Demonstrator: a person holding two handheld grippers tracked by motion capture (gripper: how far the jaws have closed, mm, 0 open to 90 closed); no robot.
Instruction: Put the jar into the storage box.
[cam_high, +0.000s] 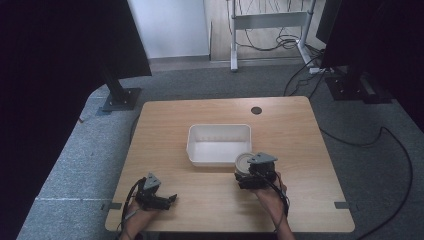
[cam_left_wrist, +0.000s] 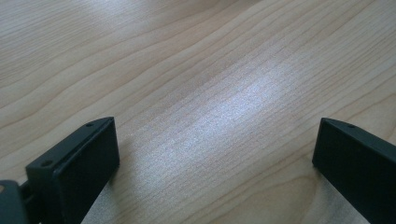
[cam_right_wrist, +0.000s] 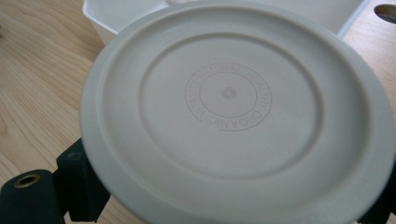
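Wooden desk (cam_high: 300, 150) on grey carpet (cam_high: 75, 150); white bin (cam_high: 219, 145) mid-desk. Left gripper (cam_high: 172, 198) spread, near-left corner. Right gripper (cam_high: 250, 172) pinching round lid (cam_right_wrist: 233, 112).

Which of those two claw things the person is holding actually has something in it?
The right gripper, beside the white bin: it is shut on a round grey lid. The left gripper is open, with bare wooden table between its jaws.

A light wooden table (cam_high: 210, 200) carries a white rectangular plastic bin (cam_high: 219, 144) at its middle. Just beside the bin's near right corner sits a round grey plastic lid (cam_right_wrist: 233, 116), between the jaws of the right gripper (cam_high: 256, 172). The left gripper (cam_high: 170, 199) lies at the table's near left, well apart from the bin. A small round hole (cam_high: 256, 110) lies behind the bin, near the far edge.
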